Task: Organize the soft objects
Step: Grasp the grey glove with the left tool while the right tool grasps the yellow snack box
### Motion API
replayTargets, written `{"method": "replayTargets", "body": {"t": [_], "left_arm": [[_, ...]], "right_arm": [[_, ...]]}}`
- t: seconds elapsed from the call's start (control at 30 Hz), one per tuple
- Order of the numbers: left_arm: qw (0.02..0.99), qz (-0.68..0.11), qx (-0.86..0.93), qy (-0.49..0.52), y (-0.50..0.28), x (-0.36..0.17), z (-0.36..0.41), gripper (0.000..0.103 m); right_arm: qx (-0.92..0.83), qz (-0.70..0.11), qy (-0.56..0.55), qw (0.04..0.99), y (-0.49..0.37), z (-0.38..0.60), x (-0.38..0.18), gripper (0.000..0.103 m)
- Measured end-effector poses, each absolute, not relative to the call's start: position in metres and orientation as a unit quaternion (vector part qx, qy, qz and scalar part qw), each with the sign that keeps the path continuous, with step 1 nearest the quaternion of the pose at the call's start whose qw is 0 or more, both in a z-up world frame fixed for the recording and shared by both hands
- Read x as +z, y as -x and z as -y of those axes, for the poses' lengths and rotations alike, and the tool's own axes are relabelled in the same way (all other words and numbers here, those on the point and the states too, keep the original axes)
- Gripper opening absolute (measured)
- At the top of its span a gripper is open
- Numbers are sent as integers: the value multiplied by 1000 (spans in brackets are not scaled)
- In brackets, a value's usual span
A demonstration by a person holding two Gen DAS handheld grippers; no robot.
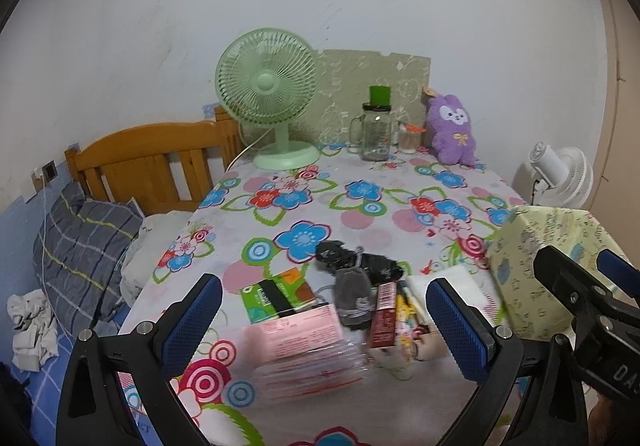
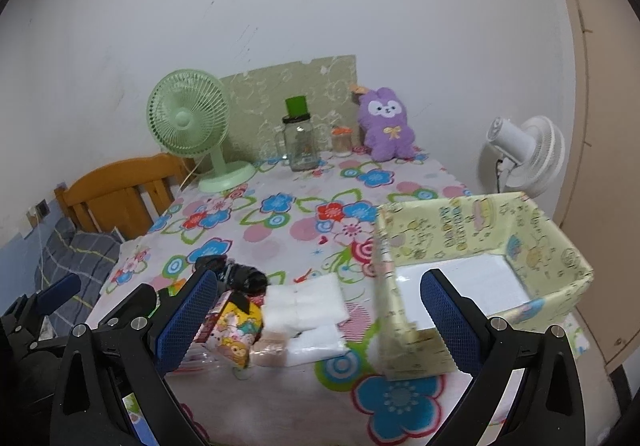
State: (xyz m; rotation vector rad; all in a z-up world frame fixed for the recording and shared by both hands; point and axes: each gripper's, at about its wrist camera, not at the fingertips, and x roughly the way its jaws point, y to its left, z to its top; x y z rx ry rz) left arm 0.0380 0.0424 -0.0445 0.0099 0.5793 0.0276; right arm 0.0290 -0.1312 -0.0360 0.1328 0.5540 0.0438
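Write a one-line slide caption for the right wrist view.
Open right claw hovers over a floral table between a pile of small items and an empty yellow patterned box.

A bedroom at home: wooden bed headboard (image 1: 148,162) and plaid pillow (image 1: 80,246) on the left, floral-clothed table (image 1: 360,206), purple plush bunny (image 1: 450,130) far against the wall.

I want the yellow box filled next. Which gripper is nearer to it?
Right. The right gripper hangs open at the yellow box's near left corner; the left gripper is open over the pile of packets, farther left.
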Motion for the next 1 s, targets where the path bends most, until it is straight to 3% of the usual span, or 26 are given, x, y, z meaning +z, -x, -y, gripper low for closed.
{"method": "replayTargets", "body": {"t": [0.5, 1.0], "left_arm": [[942, -335, 21, -3, -74, -80, -72, 103], [920, -392, 8, 2, -92, -121, -77, 103]], "right_arm": [[55, -316, -37, 947, -67, 80, -62, 102], [88, -388, -34, 917, -93, 51, -104, 90]]}}
